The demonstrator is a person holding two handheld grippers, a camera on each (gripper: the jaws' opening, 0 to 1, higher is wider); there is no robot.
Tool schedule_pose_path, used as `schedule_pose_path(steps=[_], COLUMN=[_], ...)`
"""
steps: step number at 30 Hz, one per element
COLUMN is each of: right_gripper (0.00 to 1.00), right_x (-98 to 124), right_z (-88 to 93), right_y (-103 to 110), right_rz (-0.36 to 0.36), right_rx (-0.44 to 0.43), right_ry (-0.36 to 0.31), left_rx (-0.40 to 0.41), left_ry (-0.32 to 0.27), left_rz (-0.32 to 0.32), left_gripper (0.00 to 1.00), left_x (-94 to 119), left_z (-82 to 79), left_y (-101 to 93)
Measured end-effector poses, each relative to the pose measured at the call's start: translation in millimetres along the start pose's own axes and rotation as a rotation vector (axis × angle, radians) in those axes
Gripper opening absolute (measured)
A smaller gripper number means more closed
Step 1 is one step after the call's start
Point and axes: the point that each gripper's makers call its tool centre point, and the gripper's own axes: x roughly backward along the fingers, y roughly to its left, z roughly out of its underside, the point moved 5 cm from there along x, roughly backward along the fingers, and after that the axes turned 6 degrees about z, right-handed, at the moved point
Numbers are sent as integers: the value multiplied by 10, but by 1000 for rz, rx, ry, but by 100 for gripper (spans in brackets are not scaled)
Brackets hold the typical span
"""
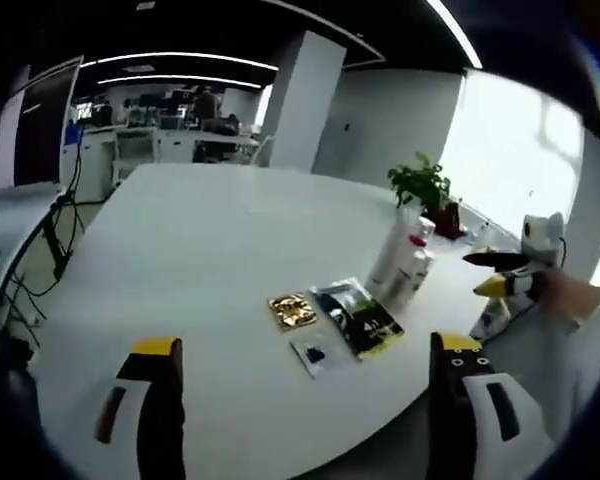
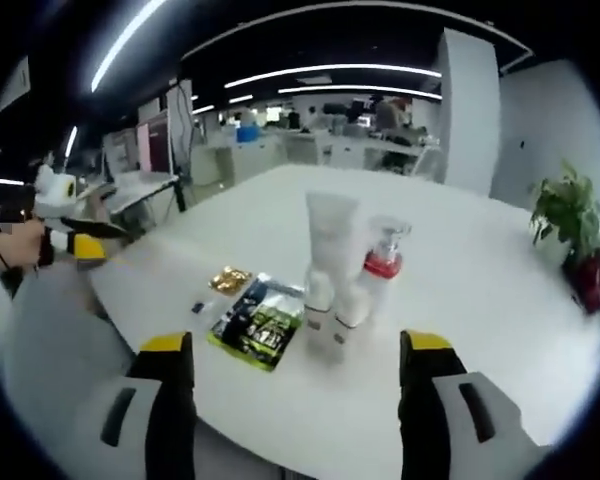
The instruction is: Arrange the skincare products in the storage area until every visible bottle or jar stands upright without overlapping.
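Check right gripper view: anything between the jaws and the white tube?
Nothing: bare white table between the open right gripper and the upright white tube. The dark sachet lies off to the side.

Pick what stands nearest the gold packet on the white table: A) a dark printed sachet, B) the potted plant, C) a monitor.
A: the dark printed sachet lies just beside the gold packet, while the potted plant stands at the table's far edge.

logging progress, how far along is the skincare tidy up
Done: the white tube and pump bottle stand upright together on the table. In hand: nothing; left gripper and right gripper are open. Left: the dark sachet, gold sachet and small packet lie flat.
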Motion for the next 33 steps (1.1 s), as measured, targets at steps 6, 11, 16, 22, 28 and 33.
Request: schedule_pose_path(steps=[6, 11, 16, 22, 28, 33], right_gripper=[100, 100, 100, 99, 97, 97], right_x=[72, 31, 21, 28, 25, 26], right_z=[-34, 29, 59, 78, 93, 94], right_y=[19, 59, 48, -20, -25, -27], right_rz=[6, 10, 9, 31, 34, 39], right_rx=[-28, 27, 20, -31, -39, -47], right_ry=[-41, 2, 22, 21, 26, 25], left_rx=[-52, -124, -34, -19, -21, -27], left_ry=[8, 43, 6, 27, 11, 8], left_rz=[10, 11, -27, -26, -37, -35], left_gripper=[99, 99, 99, 99, 99, 99], left_x=[87, 91, 153, 173, 169, 147], left_z=[39, 173, 269, 433, 330, 302], left_y=[-121, -118, -57, -100, -37, -38])
